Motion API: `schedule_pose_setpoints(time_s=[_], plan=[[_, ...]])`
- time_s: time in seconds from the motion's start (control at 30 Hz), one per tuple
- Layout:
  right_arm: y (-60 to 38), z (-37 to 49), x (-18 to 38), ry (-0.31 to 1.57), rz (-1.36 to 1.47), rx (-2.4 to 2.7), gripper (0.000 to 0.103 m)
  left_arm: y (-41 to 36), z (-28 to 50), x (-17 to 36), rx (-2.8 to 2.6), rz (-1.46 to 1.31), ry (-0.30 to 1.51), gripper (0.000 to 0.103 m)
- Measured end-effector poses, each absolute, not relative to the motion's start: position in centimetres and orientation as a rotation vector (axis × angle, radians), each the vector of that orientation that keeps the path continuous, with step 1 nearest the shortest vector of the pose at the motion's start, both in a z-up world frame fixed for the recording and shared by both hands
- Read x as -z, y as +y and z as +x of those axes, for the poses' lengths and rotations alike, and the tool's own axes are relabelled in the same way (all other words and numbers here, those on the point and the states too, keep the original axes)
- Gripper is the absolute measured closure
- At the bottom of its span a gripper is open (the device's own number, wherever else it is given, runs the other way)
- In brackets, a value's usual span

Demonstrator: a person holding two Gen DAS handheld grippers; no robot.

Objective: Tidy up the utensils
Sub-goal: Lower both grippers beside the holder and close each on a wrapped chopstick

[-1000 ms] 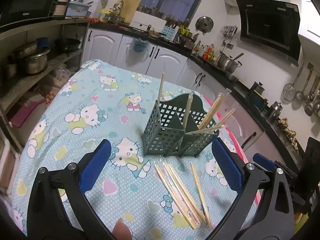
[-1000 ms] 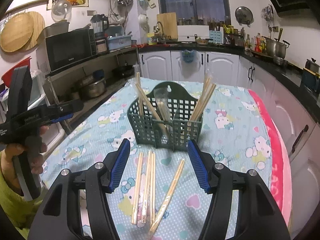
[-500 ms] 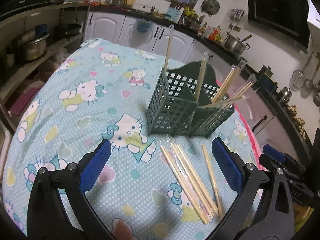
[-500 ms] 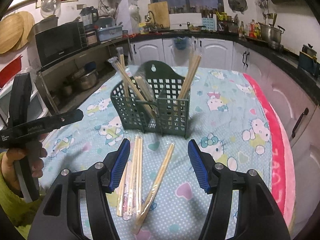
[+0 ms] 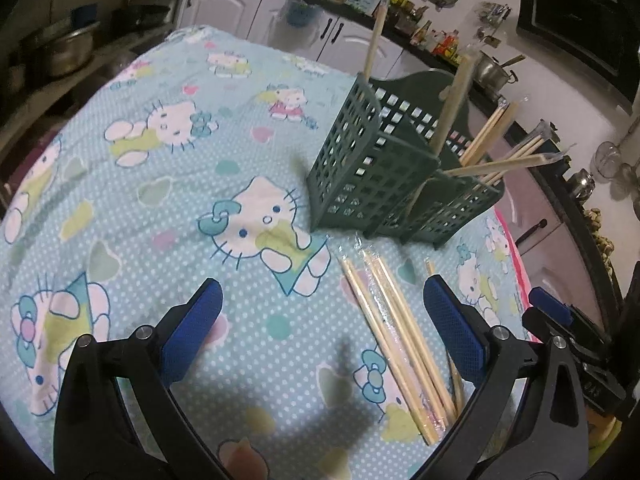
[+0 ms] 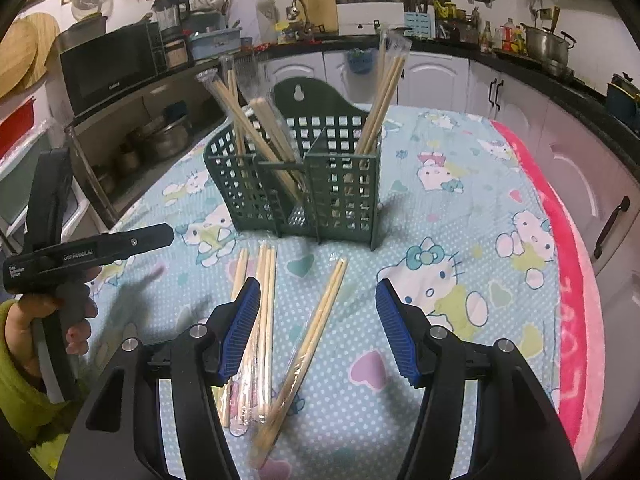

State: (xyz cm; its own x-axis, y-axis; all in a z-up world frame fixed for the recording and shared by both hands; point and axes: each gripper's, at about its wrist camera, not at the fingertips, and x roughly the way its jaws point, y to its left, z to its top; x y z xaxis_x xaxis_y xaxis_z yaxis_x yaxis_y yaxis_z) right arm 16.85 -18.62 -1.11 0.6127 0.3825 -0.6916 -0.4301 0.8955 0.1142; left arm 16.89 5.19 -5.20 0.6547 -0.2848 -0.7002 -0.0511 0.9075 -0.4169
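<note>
A dark green lattice utensil caddy [image 5: 372,176] [image 6: 320,188] stands on the Hello Kitty tablecloth [image 5: 160,184], with several wrapped wooden chopsticks upright in its compartments. More wrapped chopstick pairs [image 5: 396,340] [image 6: 260,320] lie flat on the cloth in front of it; one separate pair [image 6: 316,328] lies between the right gripper's jaws. My left gripper [image 5: 320,328] is open and empty, low over the cloth, left of the loose chopsticks. My right gripper [image 6: 318,328] is open and empty above the loose chopsticks.
The left gripper and the hand holding it [image 6: 60,264] show at the left in the right wrist view. A pink blanket edge [image 6: 576,288] runs along the table's right side. Kitchen counters, cabinets [image 6: 440,76] and a shelf with pots [image 5: 60,48] surround the table.
Both grippers have moved forward and lower toward the caddy and the loose chopsticks. Both stay open. The chopsticks and the caddy have not moved.
</note>
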Motion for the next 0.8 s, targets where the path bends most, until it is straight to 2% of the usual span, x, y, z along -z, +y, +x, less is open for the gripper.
schedule_pose_setpoints(time_s=[0.1,0.3,0.4,0.47,0.6,0.8], plan=[[-18.2,17.2,1.9,0.804,-0.076,-0.475,0.045,5.2,17.2,5.9,0.145,-0.434,0.865,0.013],[-16.9,17.8,3.7,0.854,-0.105,-0.499,0.046,4.7,18.1,7.4,0.181,-0.471,0.921,0.040],[-16.0,18.2,4.5,0.879,-0.122,-0.523,0.053,4.3,18.7,8.0,0.201,-0.484,0.945,0.050],[-15.3,18.5,5.0,0.897,-0.126,-0.540,0.059,4.1,19.1,8.3,0.212,-0.491,0.958,0.054],[-13.9,19.3,5.9,0.921,-0.133,-0.555,0.061,3.5,20.3,8.8,0.228,-0.499,0.984,0.063],[-12.4,20.6,6.8,0.952,-0.126,-0.567,0.068,2.9,21.9,9.1,0.227,-0.498,1.004,0.066]])
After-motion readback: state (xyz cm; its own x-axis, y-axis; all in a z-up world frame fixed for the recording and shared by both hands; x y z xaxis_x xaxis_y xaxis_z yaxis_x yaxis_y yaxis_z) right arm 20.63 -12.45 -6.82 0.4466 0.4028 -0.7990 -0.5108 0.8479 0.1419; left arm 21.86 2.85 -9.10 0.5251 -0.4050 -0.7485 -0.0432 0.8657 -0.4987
